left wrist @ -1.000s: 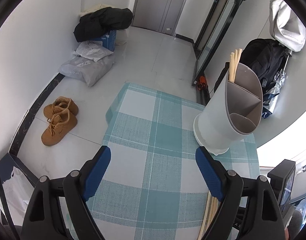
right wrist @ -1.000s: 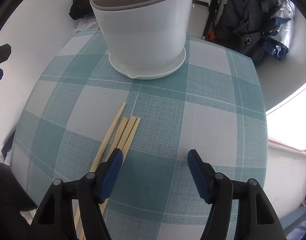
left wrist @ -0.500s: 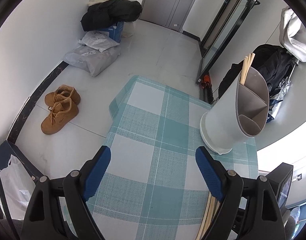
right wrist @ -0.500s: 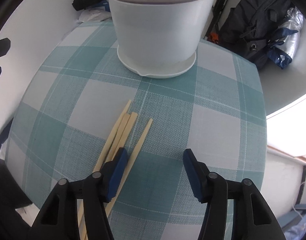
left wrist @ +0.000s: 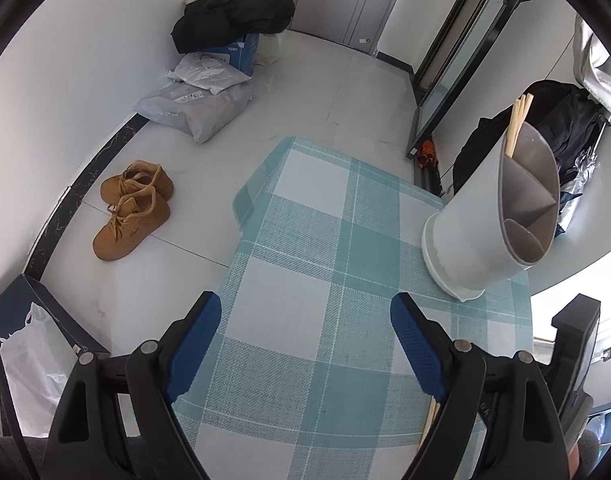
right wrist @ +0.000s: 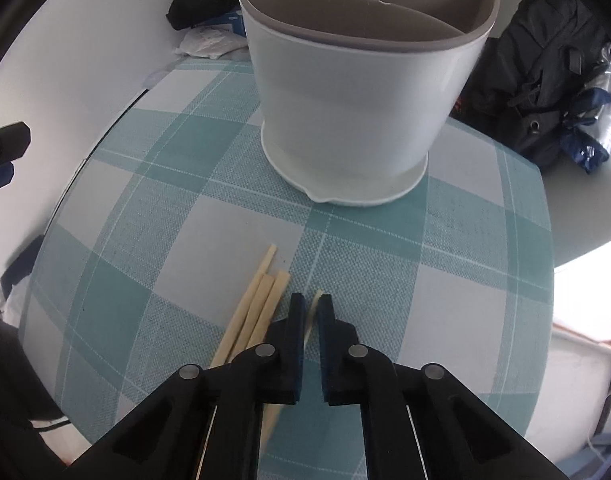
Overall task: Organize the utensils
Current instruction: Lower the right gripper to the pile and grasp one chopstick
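A white utensil holder (right wrist: 357, 92) with grey divided compartments stands at the far side of the teal checked table (right wrist: 445, 280). Its back compartment holds a few chopsticks (left wrist: 519, 120), seen in the left wrist view. My right gripper (right wrist: 310, 304) is shut on one wooden chopstick (right wrist: 315, 300), whose tip shows between the blue pads. Three more chopsticks (right wrist: 257, 304) lie flat just left of it. My left gripper (left wrist: 305, 316) hangs open over the table's near left part with nothing between its fingers; the holder (left wrist: 493, 224) stands to its right.
The floor beyond the table carries a pair of tan shoes (left wrist: 133, 208), grey parcels (left wrist: 201, 104) and a black coat on a box (left wrist: 233, 16). A black bag (right wrist: 545, 72) sits behind the holder. The table edge (left wrist: 241, 216) drops off on the left.
My right gripper's jaws have come together from wide open onto one chopstick, split off from the bundle. The left gripper stays open in about the same place.
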`<action>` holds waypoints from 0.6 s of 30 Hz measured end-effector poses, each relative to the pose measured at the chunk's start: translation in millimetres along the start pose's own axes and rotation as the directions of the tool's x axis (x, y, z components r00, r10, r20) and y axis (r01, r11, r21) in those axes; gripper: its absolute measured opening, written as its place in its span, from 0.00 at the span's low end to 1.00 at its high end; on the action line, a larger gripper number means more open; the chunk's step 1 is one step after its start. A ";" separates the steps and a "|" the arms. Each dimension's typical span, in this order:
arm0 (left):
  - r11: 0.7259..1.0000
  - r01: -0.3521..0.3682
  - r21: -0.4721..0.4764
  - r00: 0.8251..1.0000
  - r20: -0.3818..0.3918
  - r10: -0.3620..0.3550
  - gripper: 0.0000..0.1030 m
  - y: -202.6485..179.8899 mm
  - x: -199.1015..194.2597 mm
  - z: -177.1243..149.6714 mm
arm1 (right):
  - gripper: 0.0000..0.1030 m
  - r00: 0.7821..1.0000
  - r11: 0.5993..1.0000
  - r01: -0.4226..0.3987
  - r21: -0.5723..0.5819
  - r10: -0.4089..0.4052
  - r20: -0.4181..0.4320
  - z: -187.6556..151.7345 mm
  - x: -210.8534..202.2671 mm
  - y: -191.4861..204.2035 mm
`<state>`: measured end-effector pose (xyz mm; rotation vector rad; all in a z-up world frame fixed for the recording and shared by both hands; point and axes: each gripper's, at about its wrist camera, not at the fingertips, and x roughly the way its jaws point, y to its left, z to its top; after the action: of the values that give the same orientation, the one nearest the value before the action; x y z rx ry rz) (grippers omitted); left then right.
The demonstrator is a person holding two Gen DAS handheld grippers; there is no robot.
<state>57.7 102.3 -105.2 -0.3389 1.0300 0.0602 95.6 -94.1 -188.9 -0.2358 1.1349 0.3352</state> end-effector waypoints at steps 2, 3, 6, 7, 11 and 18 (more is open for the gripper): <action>1.000 -0.008 0.008 1.000 -0.017 0.008 0.81 -0.5 3.9 -2.9 | 0.03 1.000 0.999 -0.014 0.030 0.014 0.016 -0.3 -1.5 -9.3; 1.000 -0.005 0.014 1.000 -0.027 0.005 0.81 -1.6 6.0 -5.1 | 0.03 0.999 0.998 -0.027 0.051 0.025 0.026 -3.9 -3.1 -14.6; 0.998 -0.006 0.059 0.998 -0.056 0.010 0.81 -10.6 12.3 -12.5 | 0.03 0.993 0.984 -0.099 0.151 0.088 0.074 -8.8 -12.7 -41.5; 0.997 -0.006 0.081 0.998 -0.068 0.012 0.81 -15.5 14.5 -16.2 | 0.03 0.989 0.973 -0.130 0.192 0.113 0.097 -9.6 -16.6 -51.6; 0.986 0.026 0.165 0.991 -0.133 -0.003 0.81 -34.8 22.1 -31.8 | 0.03 0.963 0.920 -0.244 0.306 0.192 0.191 -15.9 -30.8 -86.1; 0.942 0.088 0.323 0.979 -0.202 -0.022 0.81 -76.6 26.5 -61.9 | 0.03 0.906 0.842 -0.381 0.381 0.259 0.334 -32.4 -55.4 -116.3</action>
<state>36.0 8.1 -137.6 -0.0663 1.2029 -0.2004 91.2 -220.9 -149.8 0.4020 0.9453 0.3867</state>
